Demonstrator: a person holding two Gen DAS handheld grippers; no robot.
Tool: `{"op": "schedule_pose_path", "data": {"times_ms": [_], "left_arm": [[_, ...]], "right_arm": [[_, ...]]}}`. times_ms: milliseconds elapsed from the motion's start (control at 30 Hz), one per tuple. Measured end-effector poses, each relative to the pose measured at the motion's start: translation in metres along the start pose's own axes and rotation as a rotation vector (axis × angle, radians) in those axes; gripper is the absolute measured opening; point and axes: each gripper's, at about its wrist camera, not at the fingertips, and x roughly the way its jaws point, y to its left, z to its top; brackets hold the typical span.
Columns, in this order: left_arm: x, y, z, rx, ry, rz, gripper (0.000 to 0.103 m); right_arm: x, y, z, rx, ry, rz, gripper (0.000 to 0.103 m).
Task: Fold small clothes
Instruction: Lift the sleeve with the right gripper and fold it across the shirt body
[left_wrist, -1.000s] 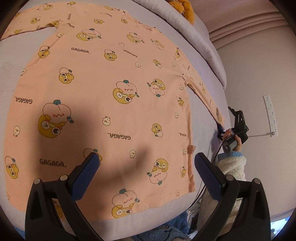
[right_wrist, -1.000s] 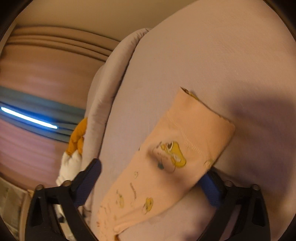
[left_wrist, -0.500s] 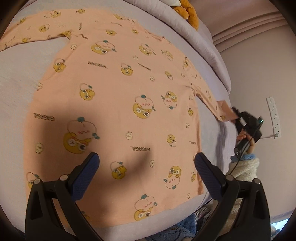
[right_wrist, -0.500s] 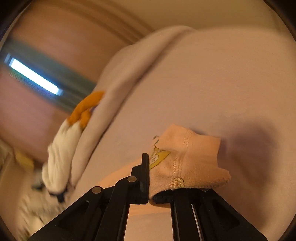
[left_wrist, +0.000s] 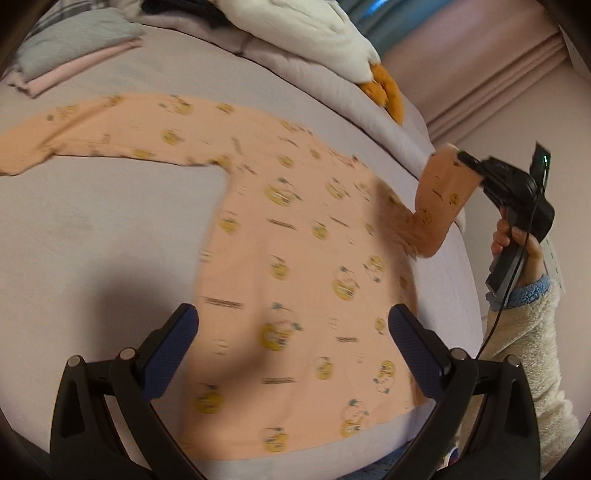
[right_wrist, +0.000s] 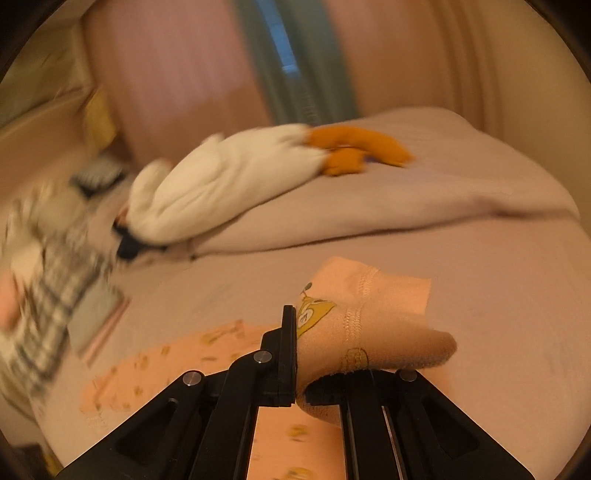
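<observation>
Left wrist view: a peach shirt (left_wrist: 295, 266) printed with yellow cartoon figures lies flat on a lilac bed (left_wrist: 92, 221), its hem toward the camera. One sleeve (left_wrist: 92, 129) stretches out flat to the left. The other sleeve (left_wrist: 439, 195) is lifted off the bed at the right edge, its cuff pinched in the right gripper (left_wrist: 467, 162), which a hand (left_wrist: 517, 240) in a fleecy cream sleeve with a blue cuff holds above the bed's right side. The left gripper (left_wrist: 291, 339) hangs over the lower part of the shirt with its blue-padded jaws spread wide and nothing between them. At the far left corner sits a stack of folded clothes (left_wrist: 70, 59), grey over pink. A white plush toy (left_wrist: 332, 40) with orange feet lies along the rolled blanket (left_wrist: 332, 85) at the far edge of the bed. Pink curtains hang behind.

Right wrist view: the right gripper (right_wrist: 295, 369) is clamped tight on the sleeve (right_wrist: 354, 317); the stitched cuff sticks out to the right of the jaws and folds over the right one. The rest of the shirt (right_wrist: 177, 362) lies below and to the left on the bed (right_wrist: 498, 295). Beyond it the plush toy (right_wrist: 229, 184) rests on the blanket (right_wrist: 406, 206). The left side is blurred, with a checked fabric (right_wrist: 48, 280) and the folded clothes (right_wrist: 96, 314) just made out.
</observation>
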Motion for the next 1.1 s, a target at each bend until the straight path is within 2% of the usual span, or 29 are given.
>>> {"op": "schedule_pose_path", "data": {"times_ms": [133, 233, 300, 367, 433, 500, 567, 633, 733, 767, 800, 833, 933, 967, 1000, 1100], "left_arm": [[-0.012, 0.031, -0.002, -0.045, -0.023, 0.02, 0.103], [-0.018, 0.05, -0.003, -0.082, -0.031, 0.034, 0.103], [-0.021, 0.059, -0.003, -0.104, -0.038, 0.042, 0.103], [-0.023, 0.068, -0.003, -0.127, -0.042, 0.049, 0.103], [-0.023, 0.07, -0.002, -0.141, -0.04, 0.049, 0.103], [-0.025, 0.071, -0.003, -0.142, -0.037, 0.05, 0.103], [-0.026, 0.068, -0.003, -0.13, -0.037, 0.052, 0.103], [-0.027, 0.066, -0.002, -0.118, -0.039, 0.056, 0.103], [-0.024, 0.065, 0.002, -0.113, -0.042, 0.051, 0.103], [-0.021, 0.064, 0.005, -0.114, -0.041, 0.053, 0.103], [-0.019, 0.064, 0.008, -0.115, -0.04, 0.052, 0.103], [-0.016, 0.063, 0.012, -0.117, -0.04, 0.05, 0.103], [-0.009, 0.057, 0.02, -0.111, -0.039, 0.034, 0.103], [-0.008, 0.054, 0.022, -0.107, -0.038, 0.031, 0.103], [-0.005, 0.052, 0.025, -0.103, -0.035, 0.031, 0.103], [0.002, 0.045, 0.032, -0.088, -0.022, 0.024, 0.103]], "right_arm": [[0.037, 0.074, -0.008, -0.188, 0.037, -0.013, 0.006], [0.071, 0.126, -0.031, -0.344, 0.075, -0.047, 0.006], [0.089, 0.148, -0.047, -0.392, 0.126, -0.028, 0.006], [0.118, 0.171, -0.076, -0.431, 0.228, 0.016, 0.017], [0.137, 0.183, -0.099, -0.448, 0.302, 0.014, 0.057], [0.147, 0.191, -0.119, -0.463, 0.344, 0.051, 0.065], [0.147, 0.201, -0.131, -0.501, 0.348, 0.062, 0.065], [0.13, 0.198, -0.131, -0.544, 0.309, 0.098, 0.065], [0.099, 0.176, -0.115, -0.526, 0.253, 0.192, 0.066], [0.092, 0.168, -0.111, -0.515, 0.239, 0.208, 0.068], [0.086, 0.156, -0.104, -0.494, 0.229, 0.217, 0.076], [0.079, 0.138, -0.095, -0.451, 0.232, 0.234, 0.084], [0.073, 0.091, -0.079, -0.273, 0.3, 0.365, 0.086], [0.072, 0.084, -0.081, -0.231, 0.312, 0.379, 0.086], [0.067, 0.071, -0.084, -0.2, 0.304, 0.367, 0.086], [0.062, 0.031, -0.082, -0.177, 0.238, 0.15, 0.085]]}}
